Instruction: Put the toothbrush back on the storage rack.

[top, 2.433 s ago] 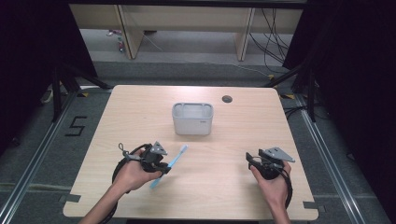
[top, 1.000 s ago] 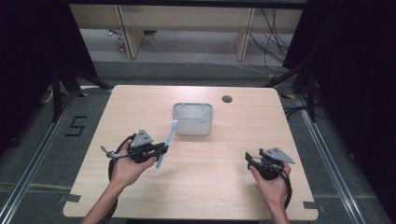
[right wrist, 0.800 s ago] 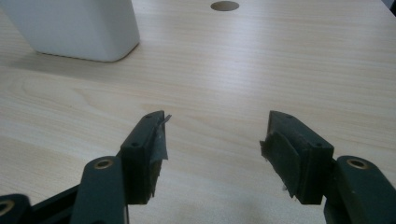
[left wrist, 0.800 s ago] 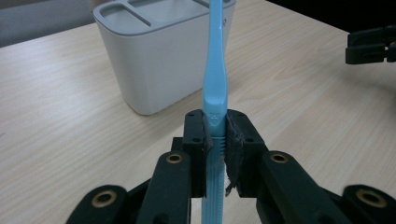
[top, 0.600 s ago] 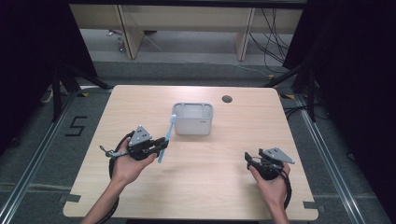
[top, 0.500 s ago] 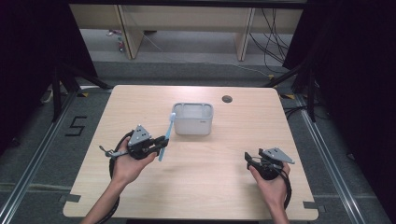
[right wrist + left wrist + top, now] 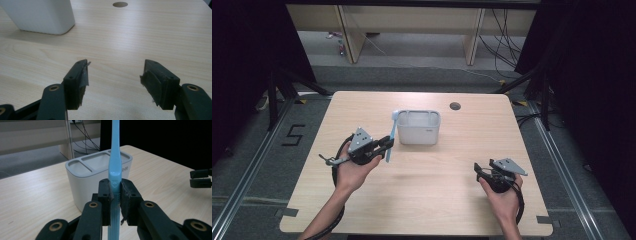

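Note:
A light blue toothbrush (image 7: pixel 390 135) stands nearly upright in my left gripper (image 7: pixel 385 145), whose jaws are shut on its handle (image 7: pixel 114 182). Its head rises beside the left end of a white holder (image 7: pixel 418 127) with several top compartments (image 7: pixel 100 161). The brush is just in front of the holder in the left gripper view, apart from it. My right gripper (image 7: pixel 478 172) rests low over the table's right front, open, with nothing between its pads (image 7: pixel 82 80).
The wooden table (image 7: pixel 437 200) has a round cable hole (image 7: pixel 455 106) behind the holder, also seen in the right gripper view (image 7: pixel 120 4). The other gripper's black jaws (image 7: pixel 200 178) show at the right edge of the left gripper view. Dark frame posts flank the table.
My left hand has carried the toothbrush up and toward the holder, and the brush has swung from slanted to nearly upright. The right hand has kept still.

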A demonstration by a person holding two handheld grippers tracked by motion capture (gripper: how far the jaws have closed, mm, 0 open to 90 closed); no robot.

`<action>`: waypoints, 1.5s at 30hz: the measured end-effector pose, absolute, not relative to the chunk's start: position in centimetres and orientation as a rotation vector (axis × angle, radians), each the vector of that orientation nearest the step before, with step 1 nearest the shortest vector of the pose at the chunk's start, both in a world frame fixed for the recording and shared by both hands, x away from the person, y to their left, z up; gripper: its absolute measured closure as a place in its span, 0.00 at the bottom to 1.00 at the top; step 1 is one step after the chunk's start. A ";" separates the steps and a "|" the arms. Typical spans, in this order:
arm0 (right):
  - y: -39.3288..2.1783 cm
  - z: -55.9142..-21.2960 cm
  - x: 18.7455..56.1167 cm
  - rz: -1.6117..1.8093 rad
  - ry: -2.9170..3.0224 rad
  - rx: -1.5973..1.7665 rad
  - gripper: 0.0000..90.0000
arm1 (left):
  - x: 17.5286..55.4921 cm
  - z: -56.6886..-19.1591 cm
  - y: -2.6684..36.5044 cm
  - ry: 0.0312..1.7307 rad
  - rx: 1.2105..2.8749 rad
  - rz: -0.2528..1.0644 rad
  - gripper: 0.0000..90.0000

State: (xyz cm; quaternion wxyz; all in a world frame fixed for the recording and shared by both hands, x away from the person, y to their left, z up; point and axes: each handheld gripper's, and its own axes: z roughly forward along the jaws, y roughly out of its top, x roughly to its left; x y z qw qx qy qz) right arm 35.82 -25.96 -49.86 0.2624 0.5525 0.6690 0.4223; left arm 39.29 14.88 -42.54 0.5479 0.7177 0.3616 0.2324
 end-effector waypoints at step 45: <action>-26.0 -50.1 36.0 1.141 1.807 1.455 0.42 | 41.8 -41.8 14.3 0.832 1.556 0.617 0.87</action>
